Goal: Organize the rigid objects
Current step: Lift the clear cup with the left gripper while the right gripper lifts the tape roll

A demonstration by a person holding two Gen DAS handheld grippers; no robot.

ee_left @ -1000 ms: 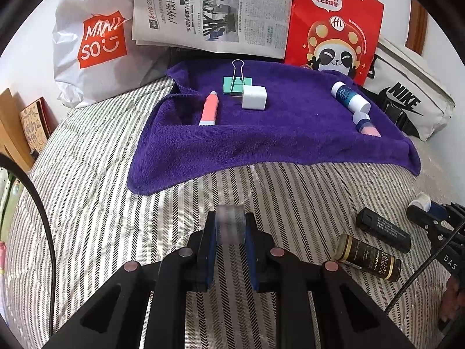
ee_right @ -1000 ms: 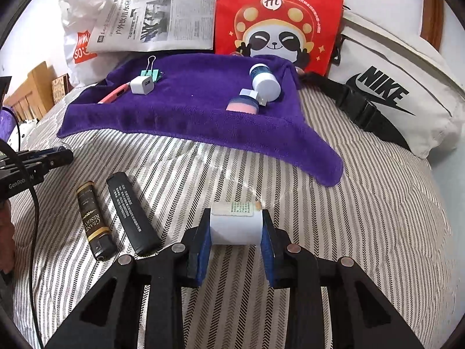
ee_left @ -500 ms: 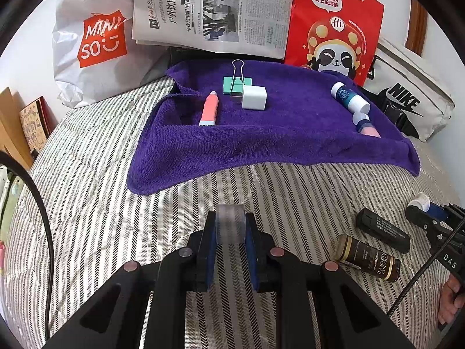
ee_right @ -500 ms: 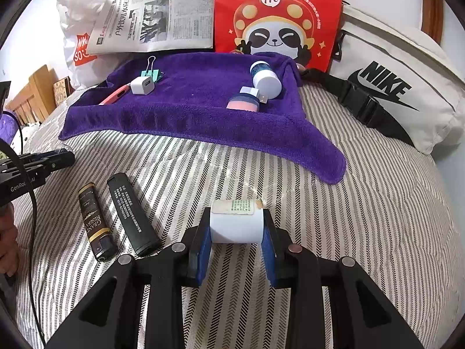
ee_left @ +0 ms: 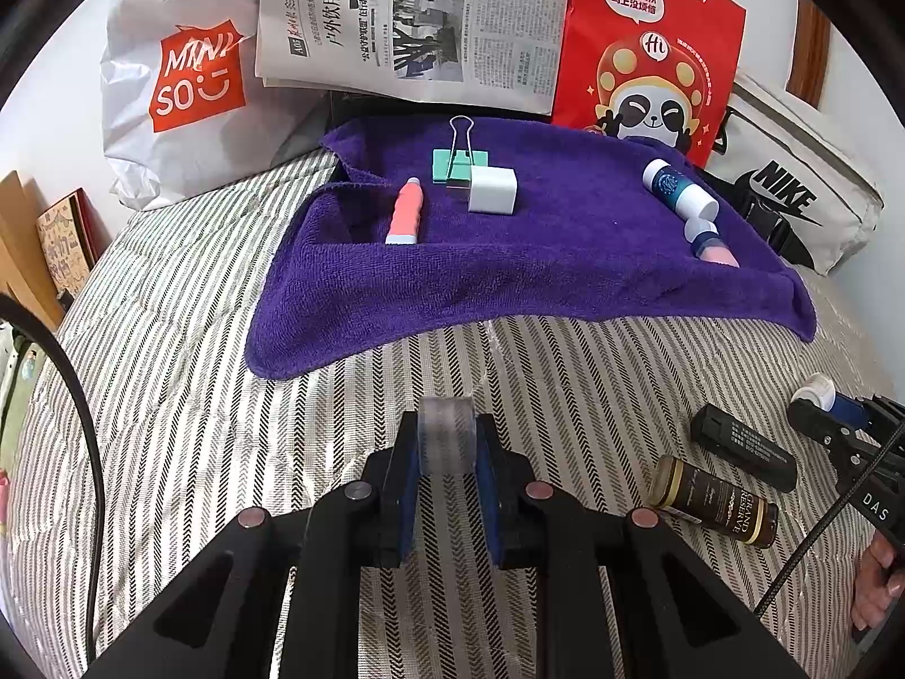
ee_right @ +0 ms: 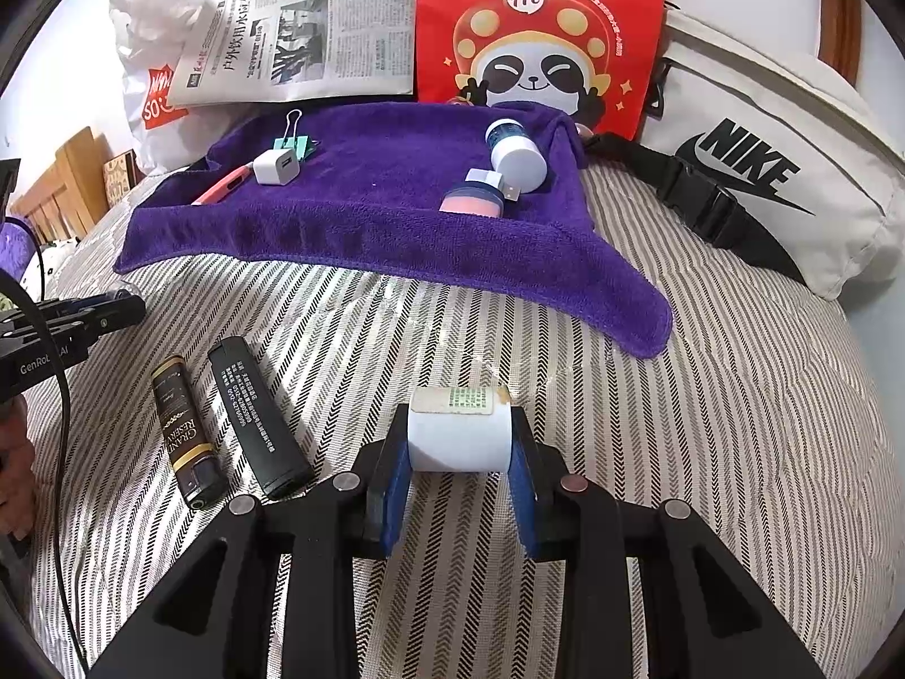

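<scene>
Left gripper (ee_left: 447, 447) clamped on small clear tape roll (ee_left: 447, 441), held above striped bedcover (ee_left: 169, 339). Right gripper (ee_right: 458, 441) clamped on white cylinder (ee_right: 458, 438) with worn label on top, also above bedcover. Purple towel (ee_left: 537, 277) lies farther back; on it: pink tube (ee_left: 405, 214), white charger cube (ee_left: 492, 190), green binder clip (ee_left: 459, 161), blue-white bottle (ee_left: 676, 188), small pink-blue bottle (ee_left: 708, 241). Black flat bar (ee_right: 257, 416) and dark bottle with gold print (ee_right: 184, 430) lie side by side on bedcover, near right gripper's left side.
</scene>
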